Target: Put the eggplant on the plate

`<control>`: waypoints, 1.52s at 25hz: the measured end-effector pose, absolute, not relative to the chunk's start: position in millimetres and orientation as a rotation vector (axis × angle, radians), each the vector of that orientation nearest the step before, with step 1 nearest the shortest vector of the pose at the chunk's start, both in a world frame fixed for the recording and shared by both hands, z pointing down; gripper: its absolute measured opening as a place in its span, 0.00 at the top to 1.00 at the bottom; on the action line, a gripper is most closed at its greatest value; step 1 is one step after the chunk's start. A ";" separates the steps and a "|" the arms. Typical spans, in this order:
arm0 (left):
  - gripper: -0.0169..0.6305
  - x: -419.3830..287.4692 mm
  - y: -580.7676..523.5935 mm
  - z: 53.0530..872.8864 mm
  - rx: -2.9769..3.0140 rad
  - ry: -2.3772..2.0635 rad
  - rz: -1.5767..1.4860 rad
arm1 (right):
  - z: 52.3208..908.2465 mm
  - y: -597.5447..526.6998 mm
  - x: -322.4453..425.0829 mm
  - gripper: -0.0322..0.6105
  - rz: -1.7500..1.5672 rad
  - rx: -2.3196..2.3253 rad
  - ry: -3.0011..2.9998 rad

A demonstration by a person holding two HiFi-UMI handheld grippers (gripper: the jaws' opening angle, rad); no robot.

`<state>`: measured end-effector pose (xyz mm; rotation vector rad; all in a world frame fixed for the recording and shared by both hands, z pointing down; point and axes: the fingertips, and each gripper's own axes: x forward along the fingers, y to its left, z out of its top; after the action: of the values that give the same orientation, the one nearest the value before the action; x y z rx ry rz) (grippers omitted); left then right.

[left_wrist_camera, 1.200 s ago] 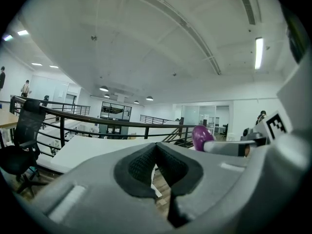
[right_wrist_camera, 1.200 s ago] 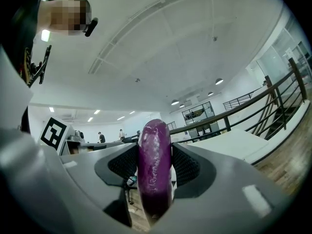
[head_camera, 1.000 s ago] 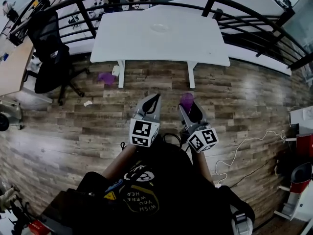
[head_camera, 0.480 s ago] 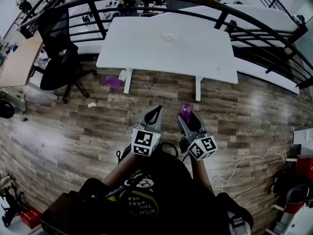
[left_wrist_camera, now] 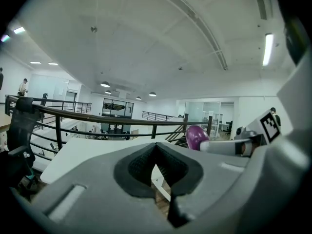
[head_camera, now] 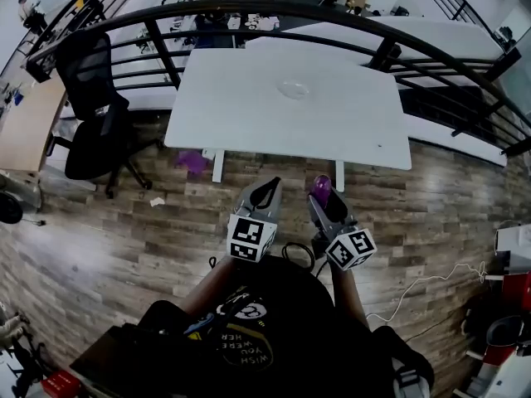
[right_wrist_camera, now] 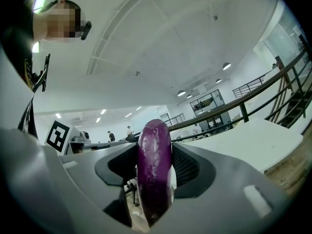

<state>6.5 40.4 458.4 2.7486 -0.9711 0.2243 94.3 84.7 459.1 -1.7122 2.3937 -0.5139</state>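
Eggplant: the purple eggplant [head_camera: 319, 186] stands upright between the pads of the right gripper [head_camera: 323, 194]. It is over the wooden floor [head_camera: 431, 189], just on the near side of the table's near edge.
Right gripper: its jaws are clamped on the eggplant [right_wrist_camera: 154, 150] from both sides. In the right gripper view [right_wrist_camera: 155, 165] the black pads press its skin and its rounded tip rises above them.
Left gripper: the left gripper [head_camera: 270, 182] is just left of the right one, pointing toward the table. In the left gripper view [left_wrist_camera: 156, 147] its jaw tips meet with nothing between them. The eggplant [left_wrist_camera: 196, 136] shows to the right there.
Plate: a pale, see-through plate [head_camera: 283, 89] lies flat on the far middle of the white table [head_camera: 241, 114]. It is bare and well apart from the eggplant.
Table: its white top carries only the plate; its two legs stand on the floor at the near side.
Surroundings: a black office chair [head_camera: 87, 114] stands left of the table, and a dark railing [head_camera: 249, 11] curves behind it.
Floor items: a small purple thing [head_camera: 192, 162] lies by the table's left leg; a white cable [head_camera: 415, 282] trails at the right.
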 end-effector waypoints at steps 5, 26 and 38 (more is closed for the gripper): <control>0.97 4.6 -2.6 465.1 2.767 -0.911 0.249 | 460.3 43.3 79.5 0.60 -0.510 -1.725 2.394; 0.97 122.9 -251.0 535.0 2.765 -1.047 0.472 | 550.8 -198.1 202.5 0.60 -0.585 -1.650 2.794; 0.97 142.8 -343.1 615.5 2.542 -1.099 0.620 | 702.6 -371.5 241.3 0.60 -0.629 -1.556 3.408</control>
<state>142.8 -343.1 615.5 2.5417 -1.0990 0.6202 241.3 -371.5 702.6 -1.5560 3.4083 -0.6291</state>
